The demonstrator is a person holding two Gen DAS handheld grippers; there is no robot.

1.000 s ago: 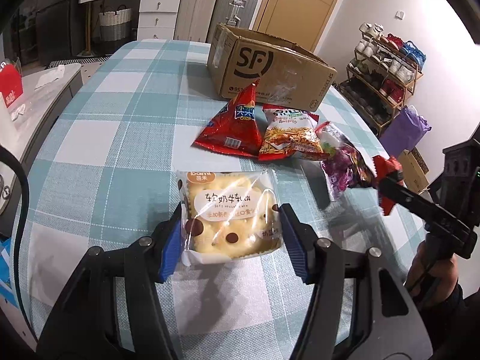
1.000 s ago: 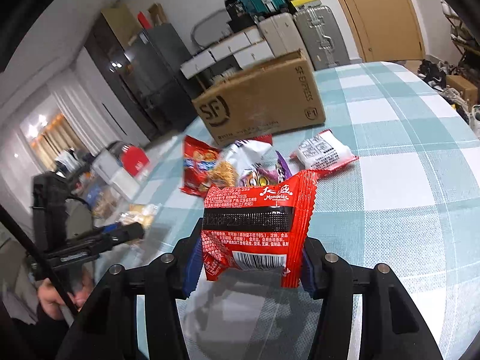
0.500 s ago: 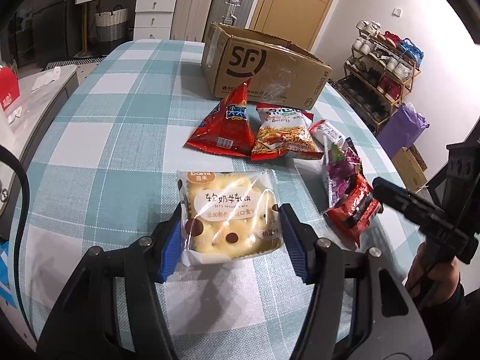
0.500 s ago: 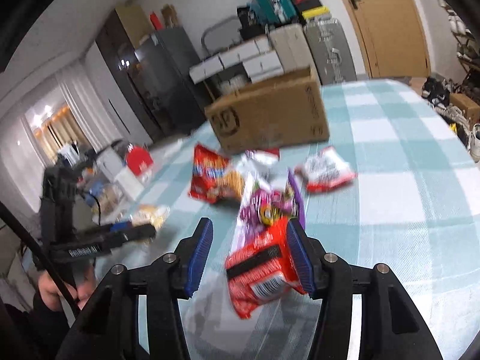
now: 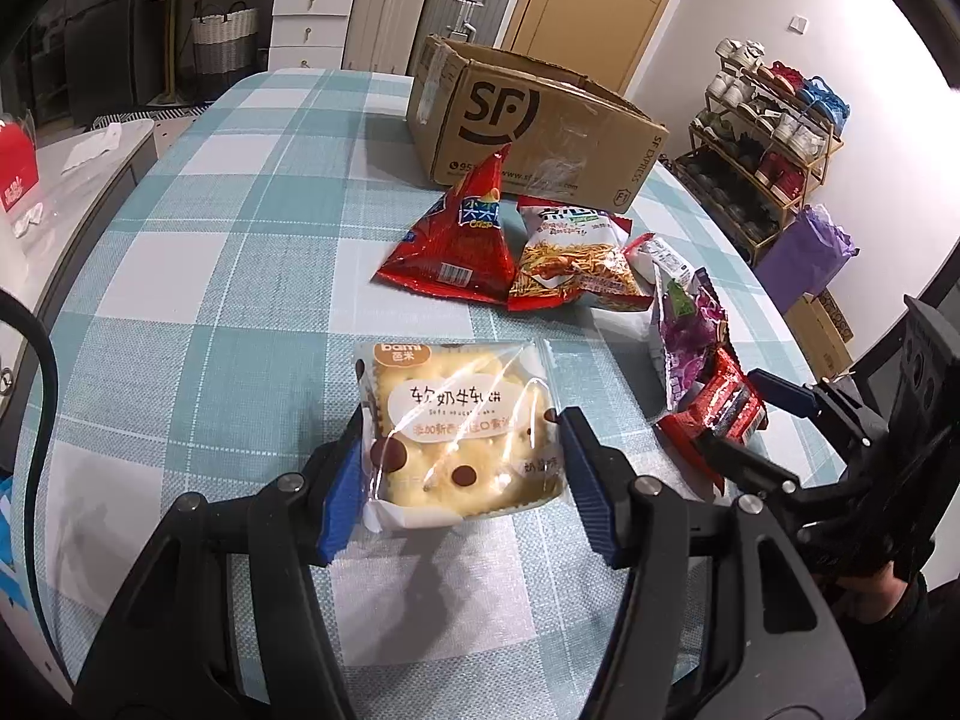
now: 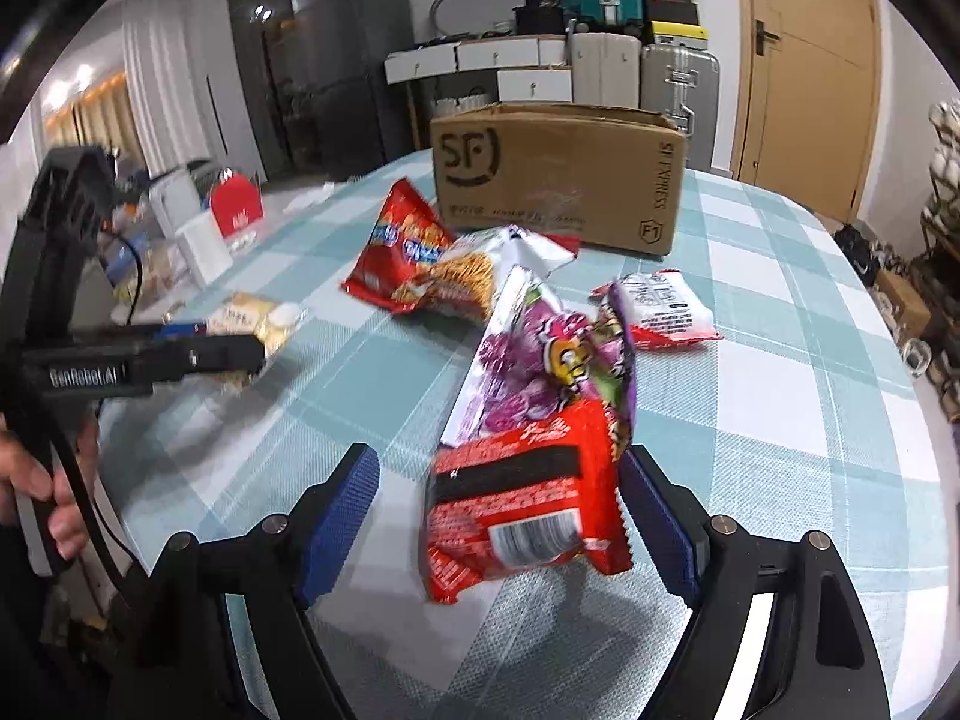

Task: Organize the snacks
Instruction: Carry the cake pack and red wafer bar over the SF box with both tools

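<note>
Six snack packets on my teal-and-white checked table point(image 5: 228, 252), plus one open cardboard box point(image 5: 540, 126) at the far end.

1. Clear-wrapped cake packet point(image 5: 459, 426), pale yellow with dark chips. It sits nearest me, between the blue pads of my left gripper point(image 5: 462, 480), which press on both its sides: held.
2. Red biscuit packet point(image 6: 522, 510) with a black band. It lies on the table to the right of the cake packet, inside my right gripper point(image 6: 498, 516). Those jaws are opening: the left pad stands clear of the packet, and I cannot tell whether the right pad brushes the packet's edge. Its far end leans against item 3.
3. Purple packet point(image 6: 540, 354), just beyond the biscuit packet, touching it.
4. White-and-red packet point(image 6: 660, 312), to the right of the purple one in my right view, near the box.
5. Noodle-snack packet point(image 5: 570, 258), in the middle of the group, overlapping item 6.
6. Red triangular crisp packet point(image 5: 462, 240), leftmost of the far group, its tip pointing toward the box.

A hand point(image 6: 36, 480) grips the left gripper's handle at the left edge of my right view.
</note>
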